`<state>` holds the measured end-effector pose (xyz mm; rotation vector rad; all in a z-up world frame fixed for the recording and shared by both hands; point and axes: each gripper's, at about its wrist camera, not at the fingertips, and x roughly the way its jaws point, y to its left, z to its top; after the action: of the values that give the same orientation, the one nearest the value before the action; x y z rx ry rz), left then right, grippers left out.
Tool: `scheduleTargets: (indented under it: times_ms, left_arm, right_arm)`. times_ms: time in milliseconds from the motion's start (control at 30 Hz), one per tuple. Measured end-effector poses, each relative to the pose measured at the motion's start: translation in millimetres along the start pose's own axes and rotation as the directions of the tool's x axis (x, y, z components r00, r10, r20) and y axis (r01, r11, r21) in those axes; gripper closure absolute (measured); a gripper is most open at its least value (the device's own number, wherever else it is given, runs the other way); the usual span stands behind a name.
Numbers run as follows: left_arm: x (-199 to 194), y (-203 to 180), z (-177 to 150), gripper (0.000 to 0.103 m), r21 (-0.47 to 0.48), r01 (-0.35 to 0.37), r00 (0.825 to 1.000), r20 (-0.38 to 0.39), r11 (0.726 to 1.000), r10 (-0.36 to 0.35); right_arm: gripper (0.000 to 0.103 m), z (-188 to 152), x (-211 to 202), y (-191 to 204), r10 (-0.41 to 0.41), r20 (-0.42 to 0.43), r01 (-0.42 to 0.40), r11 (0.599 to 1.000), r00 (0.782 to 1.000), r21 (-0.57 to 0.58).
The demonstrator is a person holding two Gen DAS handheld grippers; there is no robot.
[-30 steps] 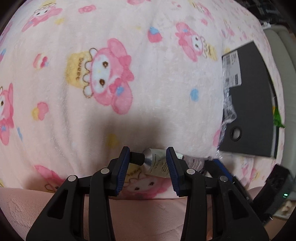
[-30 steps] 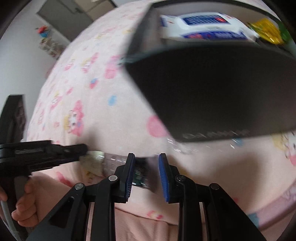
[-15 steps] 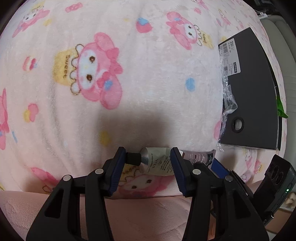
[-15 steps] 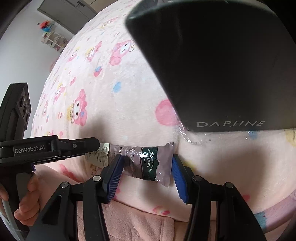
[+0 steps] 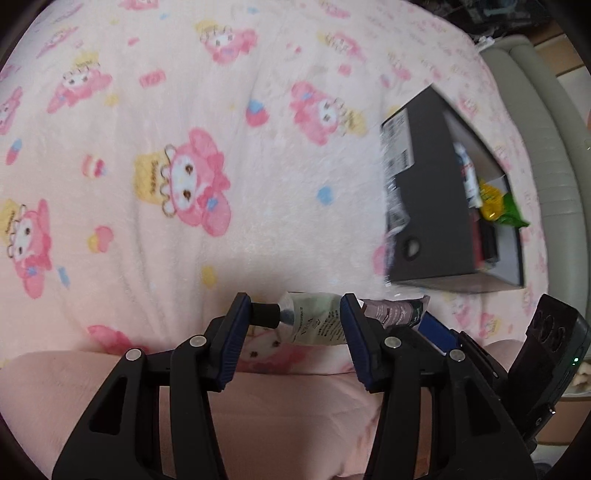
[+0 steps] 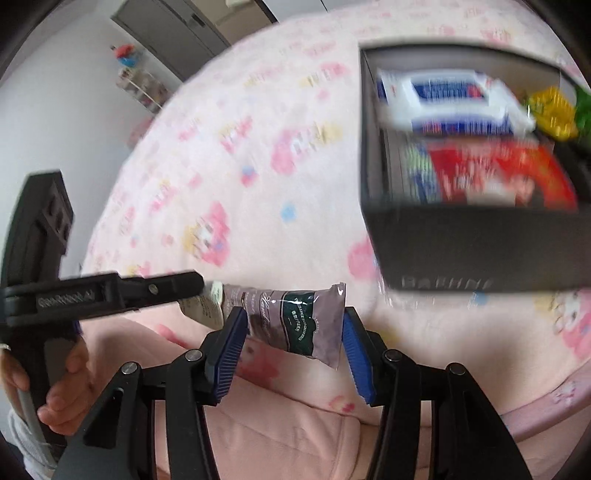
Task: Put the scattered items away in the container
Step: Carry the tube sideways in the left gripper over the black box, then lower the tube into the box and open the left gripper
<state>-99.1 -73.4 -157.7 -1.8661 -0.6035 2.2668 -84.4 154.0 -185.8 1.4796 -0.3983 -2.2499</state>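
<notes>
On the bed, my left tool [image 5: 291, 334] and right tool [image 6: 293, 343] gape around a pale tube [image 5: 314, 323] and mauve tube [image 6: 295, 321], both outside the black box [image 6: 480, 251], which already holds several packets.

Home bedroom: cartoon-print pink fleece blanket [image 5: 229, 110] over a bed, closet door [image 6: 173, 22], shelf of trinkets [image 6: 142, 83].
</notes>
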Motion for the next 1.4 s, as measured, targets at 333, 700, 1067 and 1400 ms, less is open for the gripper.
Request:
scheduleTargets:
  times_ms: [333,700,1067,1400]
  left_arm:
    - [-25.2,-69.5,36.3,0.053,0.054,0.145,0.985,0.082,0.988,-0.149]
    - [42.1,-173.9,78.8,0.053,0.118,0.173,0.984,0.026,0.978,-0.178]
    - [121.6,-212.0,84.5,0.053,0.115,0.067,0.997,-0.03,0.991,-0.064]
    - [135.6,-234.8,79.0,0.054,0.221,-0.122,0.992,-0.007,0.968,0.126]
  right_arm:
    - [0.055,75.1,-81.3,-2.6,-0.022,0.173,0.042,0.992,0.985,-0.118]
    - [0.055,123.8,-118.6,-93.5,-0.117,0.227,0.131,0.99,0.967,-0.049]
    - [0.055,123.8,-59.6,-151.0,-0.227,0.067,0.223,0.973,0.971,0.064]
    - [0.055,123.6,-32.2,-155.2,-0.234,-0.016,0.235,0.968,0.972,0.086]
